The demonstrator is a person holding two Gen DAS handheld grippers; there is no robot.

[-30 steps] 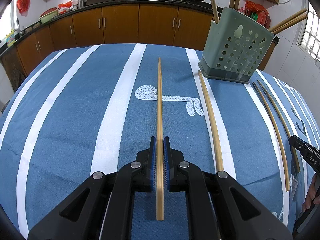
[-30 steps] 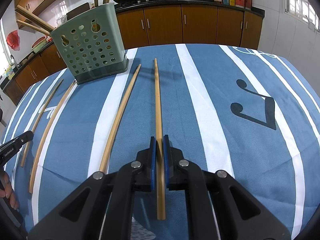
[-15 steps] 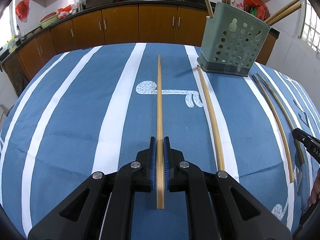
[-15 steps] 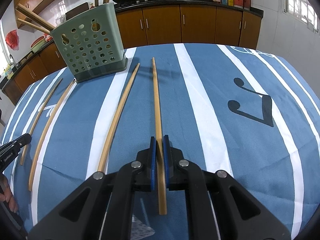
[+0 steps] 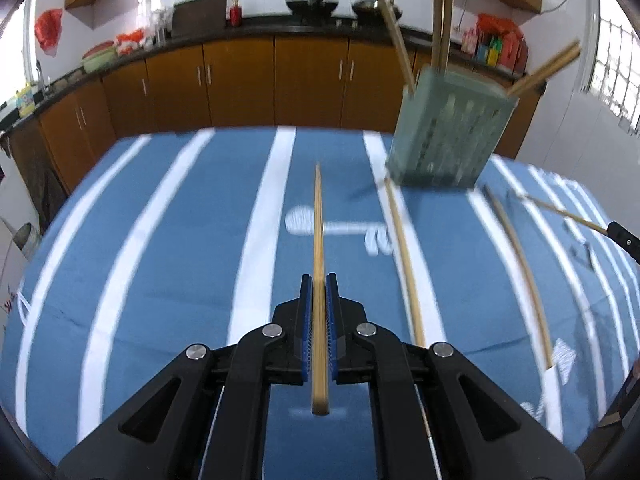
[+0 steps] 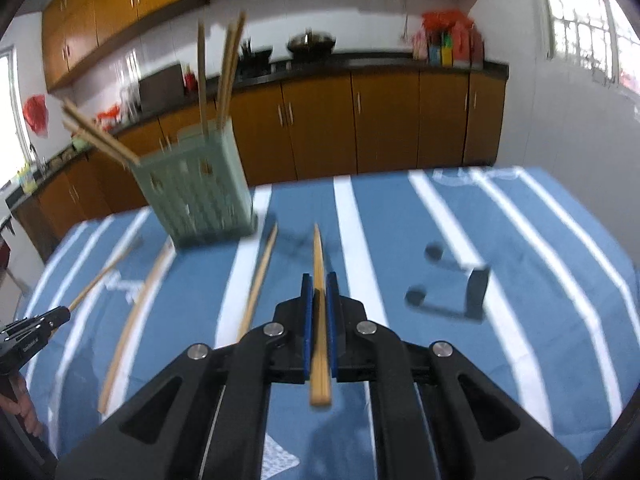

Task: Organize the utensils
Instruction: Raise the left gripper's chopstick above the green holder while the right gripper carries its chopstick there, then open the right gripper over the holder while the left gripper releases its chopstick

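Chopsticks fill both grips — the left hand-held gripper (image 5: 319, 292) clamps one chopstick (image 5: 318, 236), the right hand-held gripper (image 6: 319, 292) another (image 6: 319, 264) — near the green holder (image 6: 196, 188) on the striped worktop (image 5: 168, 248).

The far side of the blue, white-striped cloth-covered surface (image 5: 168, 264) is blocked by a pale green perforated plastic utensil holder (image 5: 448, 136), from which wooden chopsticks (image 6: 224, 64) fan upward and sideways. Loose bamboo chopsticks (image 5: 404, 256) are strewn near its base. Open cloth is left on the holder-free side in each view.
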